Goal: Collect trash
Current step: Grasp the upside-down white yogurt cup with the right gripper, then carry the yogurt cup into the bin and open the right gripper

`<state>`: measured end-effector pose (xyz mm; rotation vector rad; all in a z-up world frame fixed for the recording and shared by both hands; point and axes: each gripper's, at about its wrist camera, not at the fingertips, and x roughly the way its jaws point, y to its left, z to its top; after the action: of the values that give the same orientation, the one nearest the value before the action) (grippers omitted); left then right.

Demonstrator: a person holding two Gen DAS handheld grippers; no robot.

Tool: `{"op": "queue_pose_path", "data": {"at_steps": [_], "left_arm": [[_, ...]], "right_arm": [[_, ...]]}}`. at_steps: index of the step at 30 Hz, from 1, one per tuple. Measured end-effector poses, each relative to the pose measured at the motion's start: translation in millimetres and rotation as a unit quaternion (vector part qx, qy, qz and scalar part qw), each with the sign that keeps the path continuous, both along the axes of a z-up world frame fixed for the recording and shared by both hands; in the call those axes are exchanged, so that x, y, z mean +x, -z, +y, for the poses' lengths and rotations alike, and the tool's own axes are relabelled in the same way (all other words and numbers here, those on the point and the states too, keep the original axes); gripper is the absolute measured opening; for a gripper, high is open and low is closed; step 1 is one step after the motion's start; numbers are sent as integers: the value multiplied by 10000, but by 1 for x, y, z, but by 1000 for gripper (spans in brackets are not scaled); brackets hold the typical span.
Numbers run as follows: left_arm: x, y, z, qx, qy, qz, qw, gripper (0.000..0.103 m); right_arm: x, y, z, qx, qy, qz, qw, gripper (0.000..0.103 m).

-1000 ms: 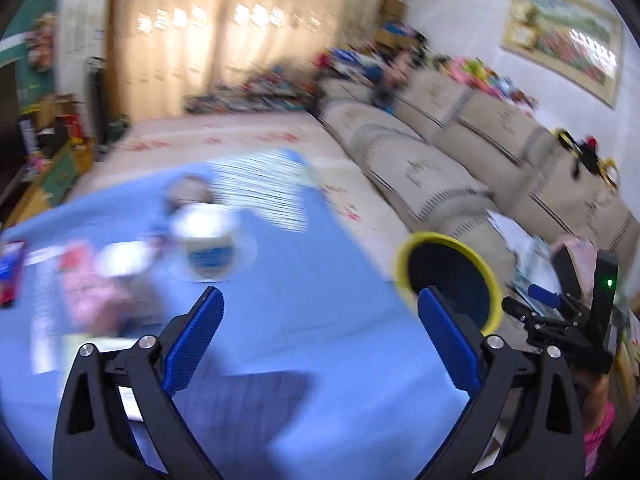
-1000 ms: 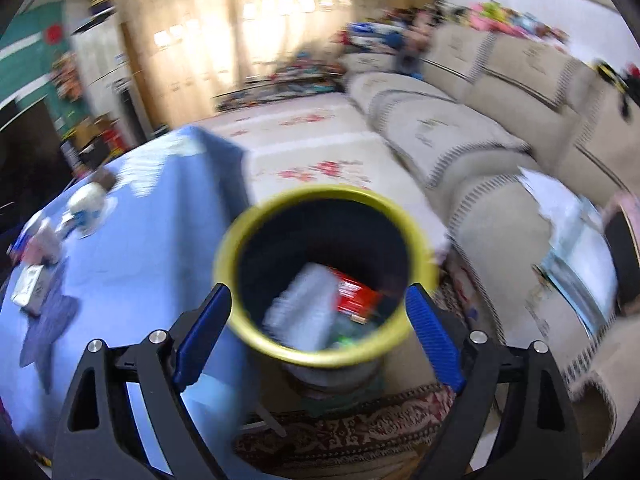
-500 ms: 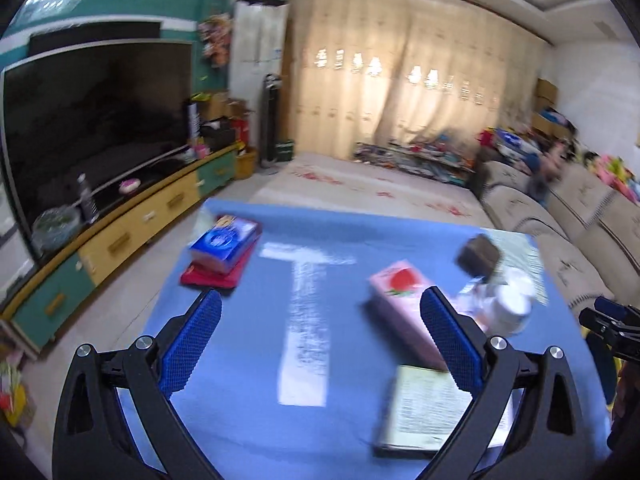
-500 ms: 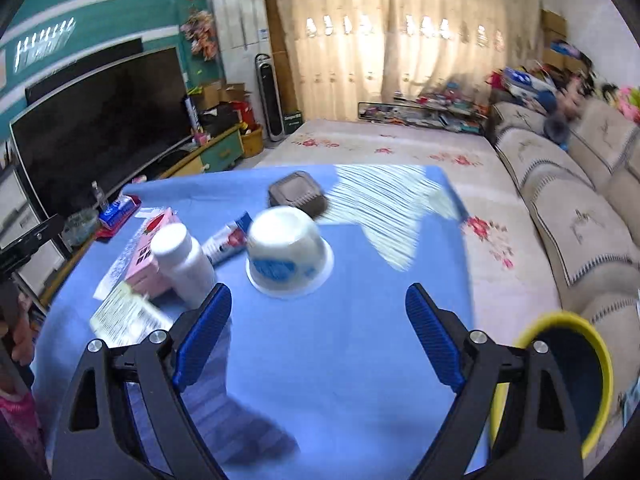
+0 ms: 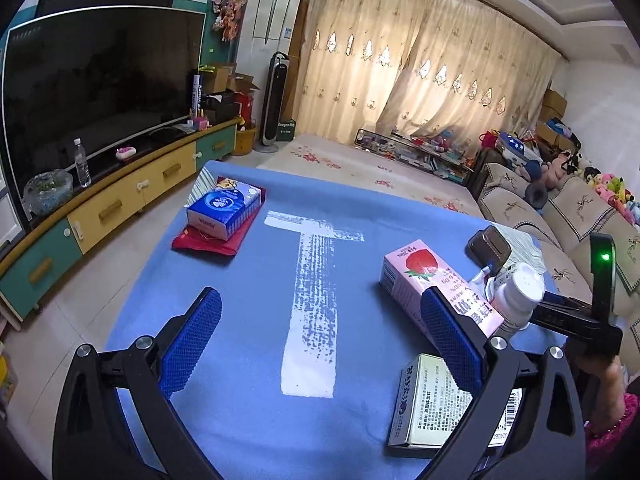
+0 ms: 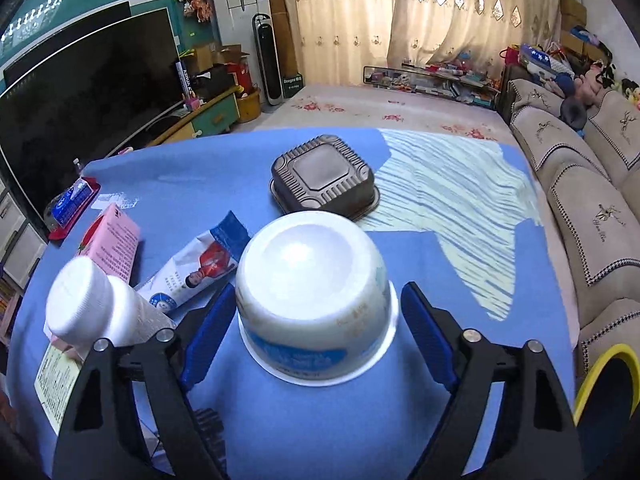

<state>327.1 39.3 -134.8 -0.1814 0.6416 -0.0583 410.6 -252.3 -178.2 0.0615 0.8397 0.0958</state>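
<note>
Our right gripper is spread wide around an upturned white cup that sits rim-down on the blue tablecloth; the blue pads flank it on both sides, close to its wall, but we cannot tell whether they touch. Just behind the cup sits a brown tray, also upside down, and to its left lie a crumpled wrapper, a white bottle and a pink carton. The yellow-rimmed bin shows at the lower right, off the table edge beside the sofa. Our left gripper hangs open and empty above the cloth, over a white T mark. Behind its right finger lies the pink carton, and a pale box lies flat below that. At the far left corner a blue tissue pack rests on a red pouch.
</note>
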Motion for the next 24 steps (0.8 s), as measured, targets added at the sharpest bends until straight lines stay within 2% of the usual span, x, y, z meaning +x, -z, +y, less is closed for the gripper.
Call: {"op": "queue_pose_path", "data": {"at_steps": [6,11,18,24], "left_arm": [[0,4,-3,90,27,43,9999,98],[0,5,-8,178,20,57,9998,98],[0,7,-13,300,35,60,9995,98],[-1,8,-22,474,125,32,9988,98]], "right_arm": [[-10,-5,-4,-21,120,21,9999,75],[-37,-24,-22,107,295,-123,9994,75],[-108,-47,-78,81,752,-341,9966,76],[-159,-34,-161,-64,1696,-182,9853,76]]}}
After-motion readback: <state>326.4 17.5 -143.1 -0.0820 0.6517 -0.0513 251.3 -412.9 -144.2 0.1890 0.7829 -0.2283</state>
